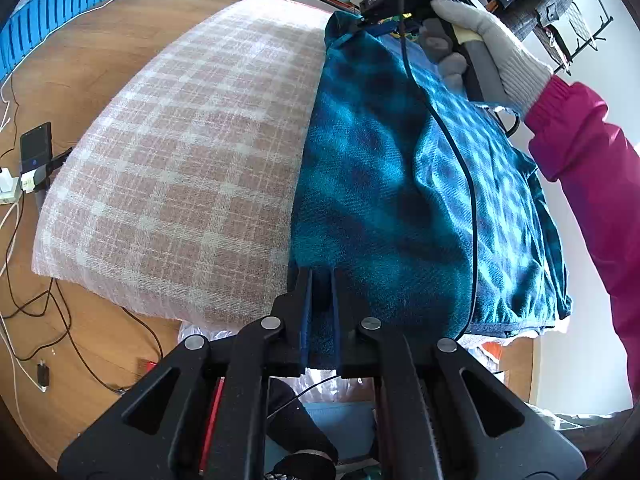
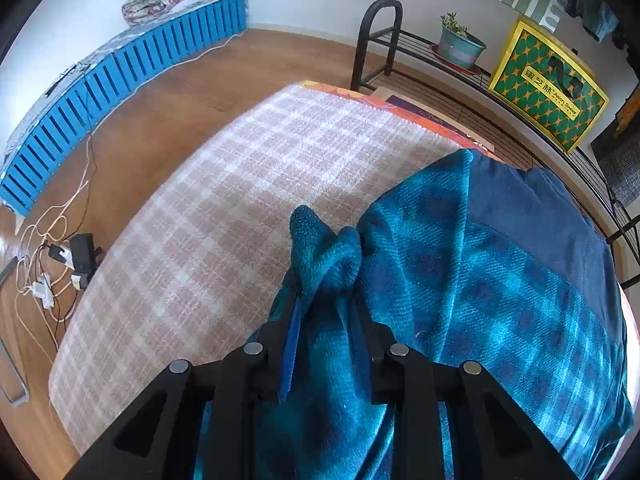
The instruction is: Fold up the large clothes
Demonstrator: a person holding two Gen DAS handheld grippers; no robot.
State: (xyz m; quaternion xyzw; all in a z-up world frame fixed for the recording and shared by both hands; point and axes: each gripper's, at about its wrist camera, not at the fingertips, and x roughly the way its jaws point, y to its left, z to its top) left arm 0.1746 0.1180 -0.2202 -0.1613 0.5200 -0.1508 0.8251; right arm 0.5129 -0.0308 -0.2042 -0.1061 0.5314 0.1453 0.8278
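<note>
Pinching the near edge of the garment [image 1: 384,184], the left gripper [image 1: 321,292] is nearly closed, its fingers [image 1: 305,304] clamping a thin strip of teal plaid cloth. In the left wrist view the garment is lying on the right half of the pad [image 1: 180,168], its long axis running from 6 o'clock at the left fingers up to 12 o'clock, where the right gripper [image 1: 374,20] is sitting in a gloved hand [image 1: 492,52] at the far corner. The folded edge is lining up straight between both grippers, each already at its own end.

In the right wrist view the right gripper [image 2: 324,280] is standing narrow, a bunched wad of garment [image 2: 500,280] filling the gap and poking out toward 12 o'clock; whether the pads are pressing it I cannot tell. Bare pad [image 2: 240,184] is lying toward 10 o'clock. Likely next: carrying the edge sideways over the rest.
</note>
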